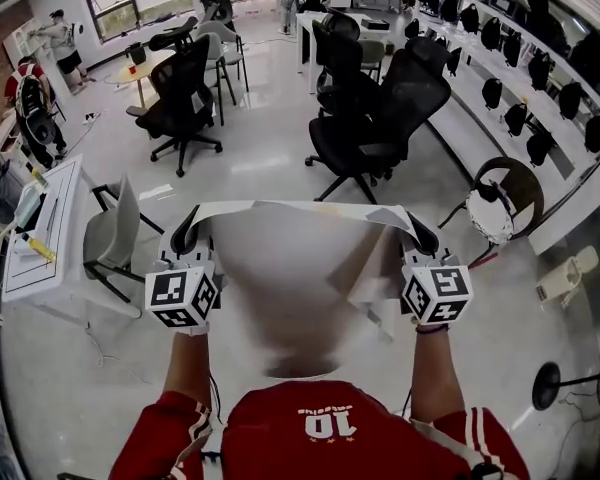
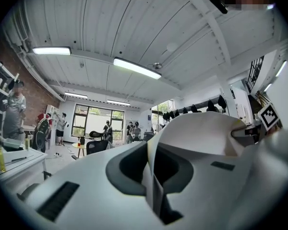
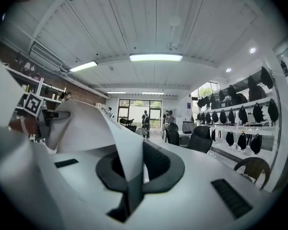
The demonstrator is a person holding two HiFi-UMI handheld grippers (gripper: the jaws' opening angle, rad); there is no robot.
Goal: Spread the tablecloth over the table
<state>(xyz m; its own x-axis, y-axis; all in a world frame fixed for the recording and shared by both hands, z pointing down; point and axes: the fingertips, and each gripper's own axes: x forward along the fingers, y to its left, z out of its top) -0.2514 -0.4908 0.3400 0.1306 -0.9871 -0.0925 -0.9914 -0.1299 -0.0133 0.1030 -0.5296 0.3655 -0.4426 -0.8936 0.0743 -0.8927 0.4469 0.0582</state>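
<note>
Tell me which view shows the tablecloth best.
The head view: the tablecloth hangs at full width, stretched between the left tool and the right tool. The left gripper view shows only the edge pinched in its jaws and a billowing fold; the right gripper view shows the same.

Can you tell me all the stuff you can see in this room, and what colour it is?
tablecloth: 1, white, hanging in the air between both hand-held grippers
office chairs: at least three, black, on the floor ahead
grey chair: 1, grey, left, beside the white table
white table: 1, white, left edge
round table: 1, yellowish, far left
bags: many, black, along the right wall
people: several, far end of the room
left hand-held gripper: 1, white, shut on the tablecloth's left end
right hand-held gripper: 1, white, shut on its right end
shirt: 1, red, bottom
</note>
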